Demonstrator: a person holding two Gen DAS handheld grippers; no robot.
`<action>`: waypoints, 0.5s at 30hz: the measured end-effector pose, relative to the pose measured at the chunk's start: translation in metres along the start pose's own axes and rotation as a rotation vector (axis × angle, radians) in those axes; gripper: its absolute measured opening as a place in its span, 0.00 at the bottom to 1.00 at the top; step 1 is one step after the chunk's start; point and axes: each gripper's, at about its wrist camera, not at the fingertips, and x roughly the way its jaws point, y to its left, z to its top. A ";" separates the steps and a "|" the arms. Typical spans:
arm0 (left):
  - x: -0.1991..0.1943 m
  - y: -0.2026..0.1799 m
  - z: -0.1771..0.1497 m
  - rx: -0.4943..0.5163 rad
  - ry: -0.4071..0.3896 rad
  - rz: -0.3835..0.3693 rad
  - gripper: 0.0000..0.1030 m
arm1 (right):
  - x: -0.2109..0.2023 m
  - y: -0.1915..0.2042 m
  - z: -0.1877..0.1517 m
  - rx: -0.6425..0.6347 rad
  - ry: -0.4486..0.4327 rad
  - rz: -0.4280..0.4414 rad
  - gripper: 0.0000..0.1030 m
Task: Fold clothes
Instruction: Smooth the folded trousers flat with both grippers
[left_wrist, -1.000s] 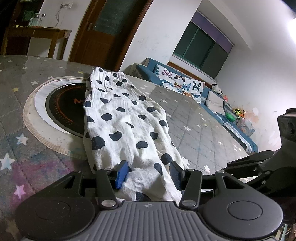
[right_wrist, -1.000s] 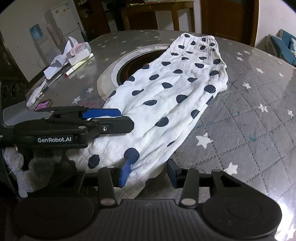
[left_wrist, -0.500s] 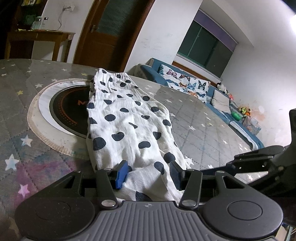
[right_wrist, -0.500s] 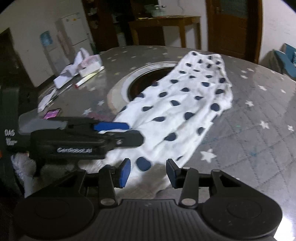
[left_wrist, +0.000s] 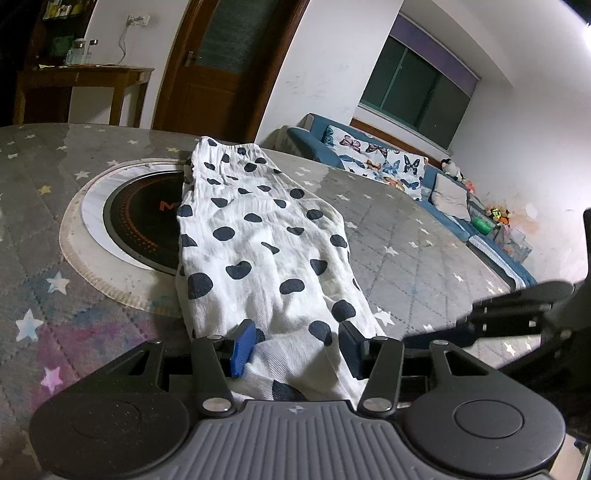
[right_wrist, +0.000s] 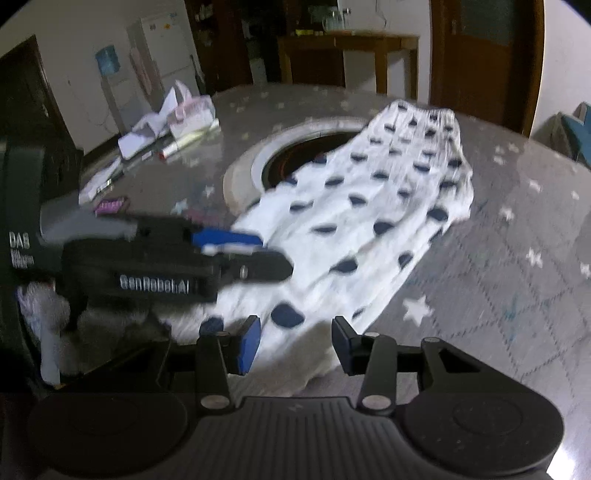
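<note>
A white garment with dark blue dots (left_wrist: 258, 240) lies lengthwise on the star-patterned table, its far end over the round cooktop. My left gripper (left_wrist: 295, 347) is open, its fingers on either side of the garment's near hem, with cloth lying between them. My right gripper (right_wrist: 293, 345) is open over the same near end of the garment (right_wrist: 369, 206), with cloth between its fingers. The left gripper shows from the side in the right wrist view (right_wrist: 236, 251), and the right gripper at the right edge of the left wrist view (left_wrist: 517, 314).
A round black cooktop with a white ring (left_wrist: 129, 221) is set into the table. Papers, a tissue pack and pens (right_wrist: 173, 122) lie at the table's far left. A blue sofa (left_wrist: 406, 173) and a wooden side table (left_wrist: 85, 88) stand beyond.
Both grippers have risen and tilted a little, the near hem has lifted slightly with them, and the right wrist view is now motion-blurred. The fingers stay open.
</note>
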 end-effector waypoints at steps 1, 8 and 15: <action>0.000 0.000 0.000 0.002 -0.001 0.004 0.52 | 0.001 -0.001 0.001 -0.003 -0.013 0.000 0.42; -0.003 -0.004 0.000 0.015 -0.011 0.049 0.52 | 0.017 -0.011 -0.005 -0.021 0.012 -0.010 0.42; -0.017 -0.002 0.009 0.010 -0.045 0.109 0.52 | 0.003 -0.020 -0.007 -0.031 -0.036 -0.009 0.42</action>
